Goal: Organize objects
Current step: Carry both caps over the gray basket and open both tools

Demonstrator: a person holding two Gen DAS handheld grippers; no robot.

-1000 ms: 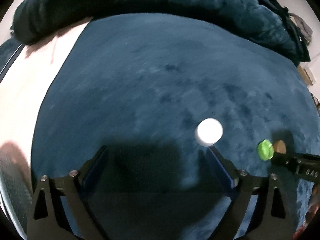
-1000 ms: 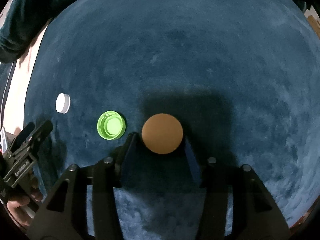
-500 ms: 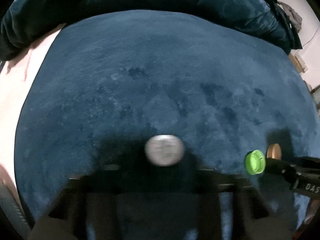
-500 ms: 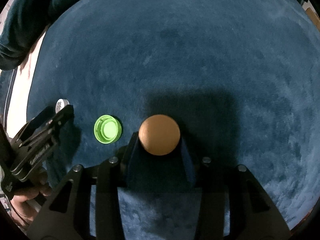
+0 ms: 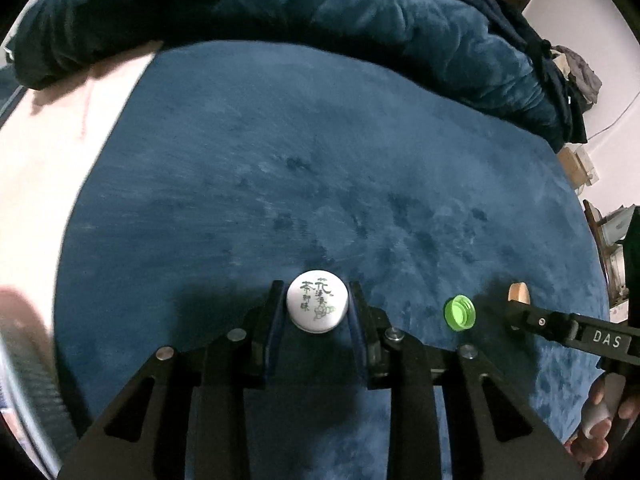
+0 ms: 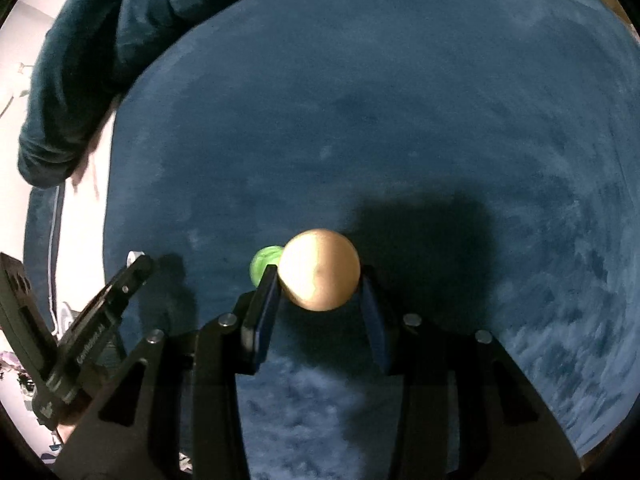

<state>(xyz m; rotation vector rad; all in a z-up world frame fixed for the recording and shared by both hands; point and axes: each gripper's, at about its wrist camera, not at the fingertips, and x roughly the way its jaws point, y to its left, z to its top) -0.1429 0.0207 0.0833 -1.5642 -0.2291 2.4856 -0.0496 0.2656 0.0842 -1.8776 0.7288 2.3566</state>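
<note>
Dark blue plush fabric [image 5: 320, 184] covers the round work surface in the left wrist view, with a rumpled teal blanket [image 5: 360, 28] heaped along its far edge and a pale sheet [image 5: 44, 168] showing to the left. At the bottom centre the left gripper [image 5: 317, 306] has its two fingers closed narrowly against the sides of a white bottle cap [image 5: 317, 306], whose flat top carries green and black printed characters. To the right of it a green bottle cap [image 5: 460, 313] lies on the fabric by itself, and just beyond that the right gripper [image 5: 516, 312] reaches in from the right edge with the rim of a tan cap [image 5: 518, 293] showing at its tip. In the right wrist view the same blue fabric [image 6: 400, 120] fills the frame. The right gripper [image 6: 319, 286] is clamped on the tan cap [image 6: 319, 275], a smooth brown disc held between its fingers. The green cap [image 6: 262, 263] peeks out just behind the left-hand finger, partly hidden by it and the tan cap. Farther left the left gripper [image 6: 134, 262] comes in from the edge, a sliver of the white cap [image 6: 133, 256] visible at its tip.
</note>
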